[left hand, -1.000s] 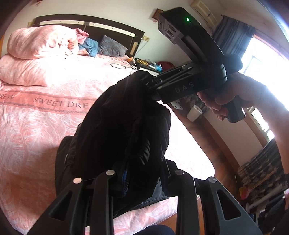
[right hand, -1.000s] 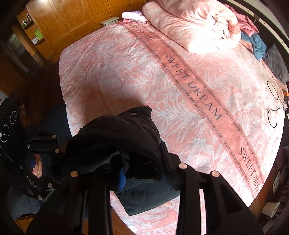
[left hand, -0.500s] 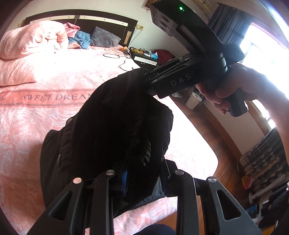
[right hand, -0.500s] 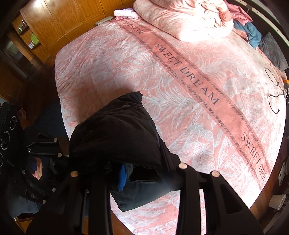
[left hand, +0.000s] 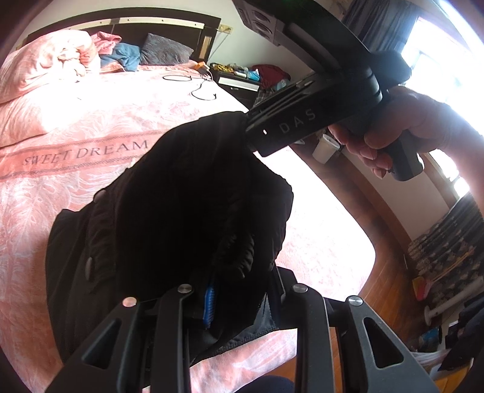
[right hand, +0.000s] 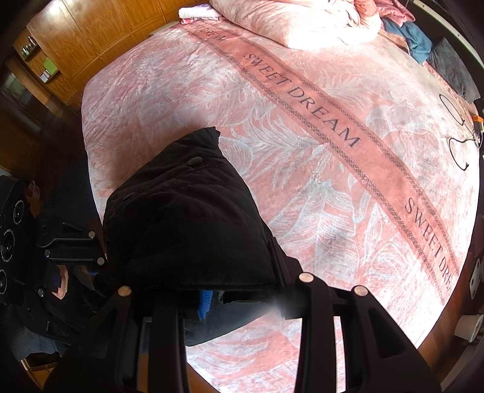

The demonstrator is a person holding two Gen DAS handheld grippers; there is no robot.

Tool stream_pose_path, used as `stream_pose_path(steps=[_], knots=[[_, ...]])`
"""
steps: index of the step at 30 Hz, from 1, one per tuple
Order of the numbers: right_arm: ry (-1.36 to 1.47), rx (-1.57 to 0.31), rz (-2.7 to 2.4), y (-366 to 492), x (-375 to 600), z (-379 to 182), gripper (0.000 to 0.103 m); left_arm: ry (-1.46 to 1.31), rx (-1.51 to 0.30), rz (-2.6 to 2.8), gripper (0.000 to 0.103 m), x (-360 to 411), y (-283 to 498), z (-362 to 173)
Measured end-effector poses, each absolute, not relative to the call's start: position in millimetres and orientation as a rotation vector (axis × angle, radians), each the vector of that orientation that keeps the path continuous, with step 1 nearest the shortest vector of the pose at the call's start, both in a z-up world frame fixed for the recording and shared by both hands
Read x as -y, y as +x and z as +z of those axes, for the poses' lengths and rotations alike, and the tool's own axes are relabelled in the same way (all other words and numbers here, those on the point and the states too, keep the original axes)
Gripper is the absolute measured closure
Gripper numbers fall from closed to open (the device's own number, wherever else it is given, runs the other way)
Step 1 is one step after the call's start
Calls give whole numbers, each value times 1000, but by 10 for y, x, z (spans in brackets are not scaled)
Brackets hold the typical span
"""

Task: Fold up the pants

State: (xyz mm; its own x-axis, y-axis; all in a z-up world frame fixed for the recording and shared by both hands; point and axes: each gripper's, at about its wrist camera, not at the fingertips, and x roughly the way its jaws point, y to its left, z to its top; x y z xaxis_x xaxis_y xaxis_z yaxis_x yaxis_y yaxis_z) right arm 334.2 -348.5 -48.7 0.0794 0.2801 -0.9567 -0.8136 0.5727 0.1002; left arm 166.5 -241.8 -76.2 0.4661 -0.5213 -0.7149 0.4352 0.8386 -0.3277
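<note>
Pants [left hand: 187,217], black and bunched, hang between my two grippers above the near edge of the bed [left hand: 75,127]. Their long axis I cannot tell for sure, because the cloth is folded over itself in a thick bundle; in the left wrist view it runs from my left gripper [left hand: 236,302] up and to the right, to my right gripper [left hand: 251,127]. A round button [right hand: 193,161] shows on the upper layer in the right wrist view, and a lower end of the cloth droops past the bed edge.

My left gripper points obliquely downward, and its fingers are pressed close on a thick fold of the pants, with a blue pad [left hand: 209,305] showing beside the cloth. My right hand [left hand: 402,127] is wrapped around the black handle, and the right gripper [right hand: 239,297] looks steeply down on the bedspread [right hand: 302,151]; its fingers pinch another part of the same bundle.

To the right of the pants in the right wrist view, the pink bedspread with the band "SWEET DREAM" [right hand: 302,99] lies flat and wide open. Pillows [right hand: 296,21] are far at the head, and a black cable [right hand: 456,136] lies near the far right edge, well apart from the pants. Left of the bundle is the bed edge and a dark floor.
</note>
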Motion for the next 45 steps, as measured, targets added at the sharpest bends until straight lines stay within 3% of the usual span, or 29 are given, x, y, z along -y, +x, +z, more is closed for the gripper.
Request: stream_pose_path(steps=[38,45], knots=[[-584,-1262,817,3326,3943,-1357,71,184,-982,-538,75,3089,1679,-1471],[-535,-1284,633,3246,4270,-1266,61,221,-962,-577,74,3093,1655,-1526]])
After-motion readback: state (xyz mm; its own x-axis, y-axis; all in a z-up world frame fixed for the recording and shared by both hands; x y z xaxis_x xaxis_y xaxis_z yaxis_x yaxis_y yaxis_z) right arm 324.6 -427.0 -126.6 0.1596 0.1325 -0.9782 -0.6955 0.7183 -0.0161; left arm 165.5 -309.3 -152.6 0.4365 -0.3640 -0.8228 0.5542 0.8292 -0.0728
